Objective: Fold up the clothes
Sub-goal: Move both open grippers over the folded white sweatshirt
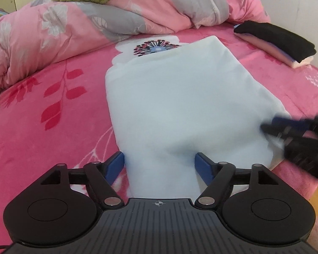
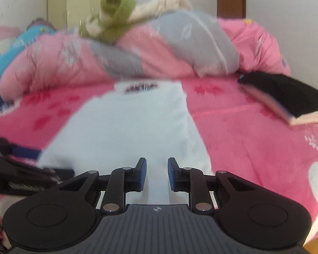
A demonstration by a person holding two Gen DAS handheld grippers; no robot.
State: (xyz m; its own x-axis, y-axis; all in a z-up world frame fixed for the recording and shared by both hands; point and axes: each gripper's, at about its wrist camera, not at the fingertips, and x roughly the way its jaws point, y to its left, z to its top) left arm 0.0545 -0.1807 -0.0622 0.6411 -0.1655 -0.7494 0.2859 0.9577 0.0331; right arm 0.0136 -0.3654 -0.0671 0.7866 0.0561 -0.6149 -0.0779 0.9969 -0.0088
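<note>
A folded white shirt lies flat on the pink bed, its printed top end toward the rumpled quilt. The left gripper is spread wide at the shirt's near edge, one pad on each side of the cloth and neither pressing it. The right gripper sits at the near right corner, jaws narrow with a gap; cloth lies between them, though blur hides whether they pinch it. A stack of folded clothes, black on top, rests well apart at the far right.

Pink bed; perhaps cream wardrobe
</note>
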